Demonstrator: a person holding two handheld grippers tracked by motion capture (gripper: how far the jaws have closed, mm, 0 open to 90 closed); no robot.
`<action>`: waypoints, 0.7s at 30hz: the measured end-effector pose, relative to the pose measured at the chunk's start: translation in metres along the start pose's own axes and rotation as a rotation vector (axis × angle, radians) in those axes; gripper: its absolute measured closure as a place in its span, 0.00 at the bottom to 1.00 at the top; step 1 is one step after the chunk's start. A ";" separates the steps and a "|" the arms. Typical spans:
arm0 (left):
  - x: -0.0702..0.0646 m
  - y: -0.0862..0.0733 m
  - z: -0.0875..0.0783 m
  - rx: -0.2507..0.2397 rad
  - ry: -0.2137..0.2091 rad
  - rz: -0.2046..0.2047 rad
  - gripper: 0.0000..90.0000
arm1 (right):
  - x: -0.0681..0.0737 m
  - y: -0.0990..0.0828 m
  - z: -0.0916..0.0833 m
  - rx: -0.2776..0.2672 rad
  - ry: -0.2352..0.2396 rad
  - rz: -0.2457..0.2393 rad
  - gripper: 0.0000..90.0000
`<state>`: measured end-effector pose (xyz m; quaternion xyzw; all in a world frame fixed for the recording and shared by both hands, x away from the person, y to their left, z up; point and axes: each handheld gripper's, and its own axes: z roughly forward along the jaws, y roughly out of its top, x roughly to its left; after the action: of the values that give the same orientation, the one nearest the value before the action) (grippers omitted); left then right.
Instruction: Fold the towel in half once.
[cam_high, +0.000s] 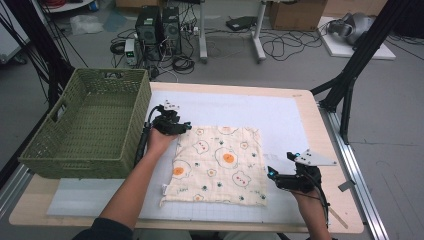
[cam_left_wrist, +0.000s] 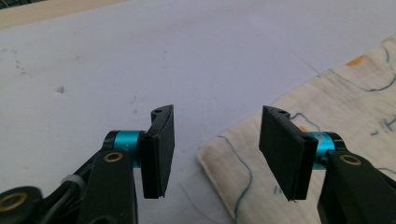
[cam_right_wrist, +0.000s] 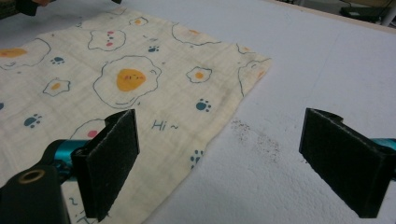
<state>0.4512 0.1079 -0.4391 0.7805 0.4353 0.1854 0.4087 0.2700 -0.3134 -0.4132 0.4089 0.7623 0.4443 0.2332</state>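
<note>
A cream cloth (cam_high: 220, 162) printed with fried eggs and paw marks lies flat on the white mat (cam_high: 280, 115). My left gripper (cam_high: 186, 127) is low at the cloth's far left corner. In the left gripper view its jaws (cam_left_wrist: 219, 112) stand apart, with the corner of the cloth (cam_left_wrist: 336, 102) on the mat below and between them, untouched by the pads. My right gripper (cam_high: 270, 173) hovers at the cloth's right edge near the front. In the right gripper view it is open (cam_right_wrist: 219, 116), one pad over the cloth (cam_right_wrist: 126, 70) and the other over bare mat.
A green woven basket (cam_high: 75, 150) with nothing in it stands at the table's left side, close to my left forearm. The wooden table edge (cam_high: 320, 125) runs past the mat on the right. Black frame legs (cam_high: 350, 80), computers and cables are on the floor behind.
</note>
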 end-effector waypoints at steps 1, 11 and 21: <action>0.000 -0.001 0.002 0.007 -0.003 0.004 0.53 | 0.000 0.000 0.000 -0.001 0.001 0.001 0.13; -0.007 -0.005 0.008 0.052 -0.006 0.075 0.64 | -0.001 0.000 0.001 0.000 0.001 0.002 0.13; 0.001 -0.007 0.003 0.054 -0.063 0.005 0.94 | -0.011 0.012 0.020 0.040 0.003 0.045 0.13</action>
<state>0.4501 0.1094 -0.4466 0.7978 0.4252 0.1500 0.4003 0.2959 -0.3092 -0.4127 0.4299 0.7619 0.4347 0.2138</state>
